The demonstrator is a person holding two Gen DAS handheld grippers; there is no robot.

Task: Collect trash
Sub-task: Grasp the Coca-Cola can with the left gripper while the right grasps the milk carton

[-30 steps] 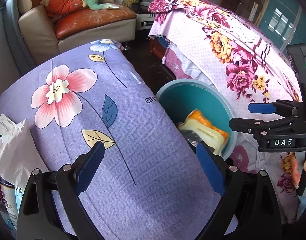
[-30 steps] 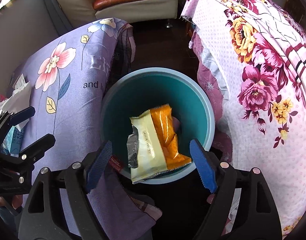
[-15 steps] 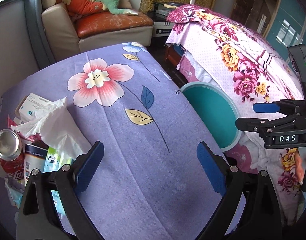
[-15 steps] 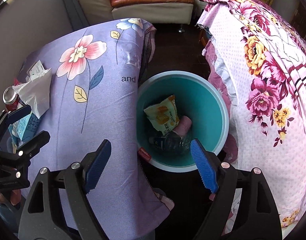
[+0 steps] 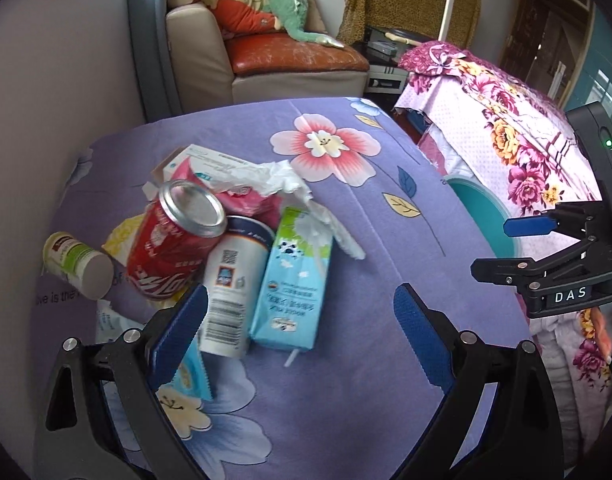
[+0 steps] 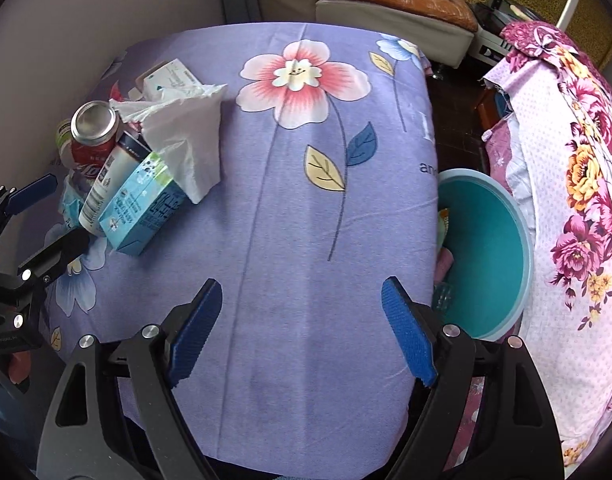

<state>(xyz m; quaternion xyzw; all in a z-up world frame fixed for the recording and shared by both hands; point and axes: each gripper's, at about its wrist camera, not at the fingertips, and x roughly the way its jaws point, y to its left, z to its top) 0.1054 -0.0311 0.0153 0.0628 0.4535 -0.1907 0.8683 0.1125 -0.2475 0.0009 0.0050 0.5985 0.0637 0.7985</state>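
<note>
Both tongs, left tongs [image 5: 298, 336] and right tongs [image 6: 302, 328], hang wide open and empty over the purple-clothed surface [image 6: 290, 216]. Uncollected trash is piled at its left edge: milk carton [image 5: 292, 280], red can [image 5: 174, 240], crumpled tissue [image 6: 186, 140]. Beyond the right edge, the teal bin [image 6: 489, 248] on the floor already holds some wrappers.

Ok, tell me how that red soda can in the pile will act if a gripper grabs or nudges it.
The red soda can is tilted, propped on the cup beside it, so a nudge would probably tip it and let it roll. It is round smooth metal, so the pads may slip unless they close squarely on its sides. Whether it is empty cannot be seen; if it is, a hard squeeze would likely dent it.
</note>
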